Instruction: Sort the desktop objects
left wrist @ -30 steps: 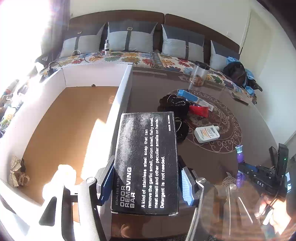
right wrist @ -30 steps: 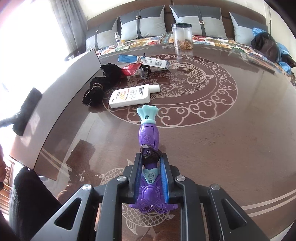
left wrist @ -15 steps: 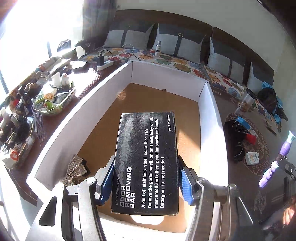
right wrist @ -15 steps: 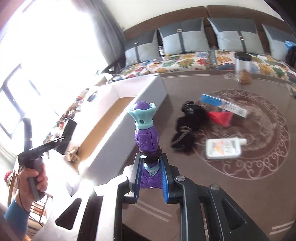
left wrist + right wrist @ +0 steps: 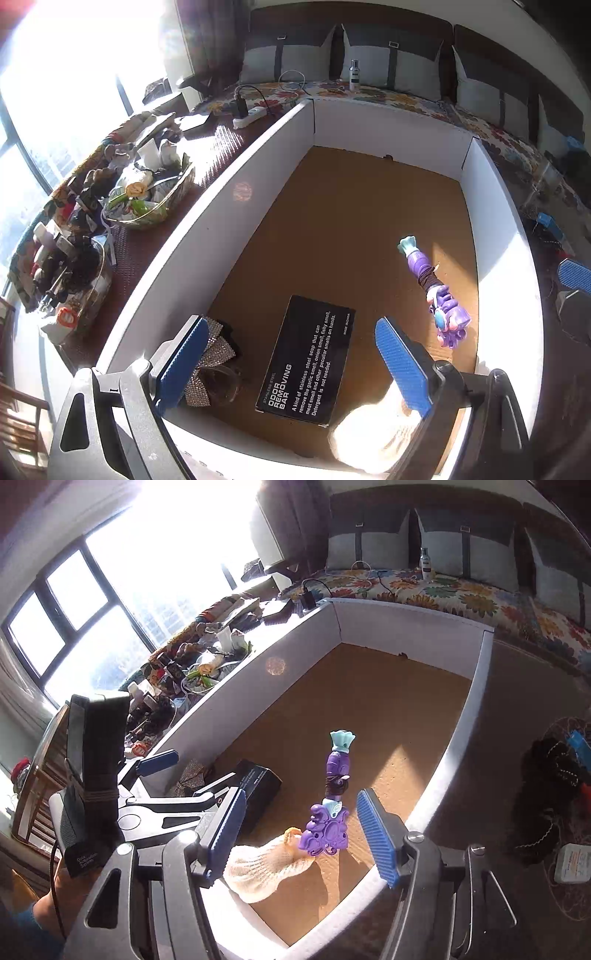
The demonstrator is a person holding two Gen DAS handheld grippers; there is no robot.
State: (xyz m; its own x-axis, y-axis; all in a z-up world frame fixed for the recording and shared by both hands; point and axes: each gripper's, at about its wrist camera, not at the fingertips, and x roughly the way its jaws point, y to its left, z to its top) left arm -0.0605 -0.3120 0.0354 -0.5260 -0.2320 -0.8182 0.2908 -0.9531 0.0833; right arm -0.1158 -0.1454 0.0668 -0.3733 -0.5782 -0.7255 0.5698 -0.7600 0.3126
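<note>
Both claws, left claw (image 5: 291, 365) and right claw (image 5: 301, 840), gaped empty over the white box (image 5: 502, 266); inside lay the black soap box (image 5: 306, 360) and purple toy (image 5: 436, 295).

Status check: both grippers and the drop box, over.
Left gripper open, right gripper open. Black box and purple toy lying inside white bin. Nothing obstructing.

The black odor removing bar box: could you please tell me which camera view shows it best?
The left wrist view: the black box lies flat on the bin floor with its whole printed top legible. In the right wrist view the box sits partly hidden behind the left hand-held gripper, its text too small to read.
</note>
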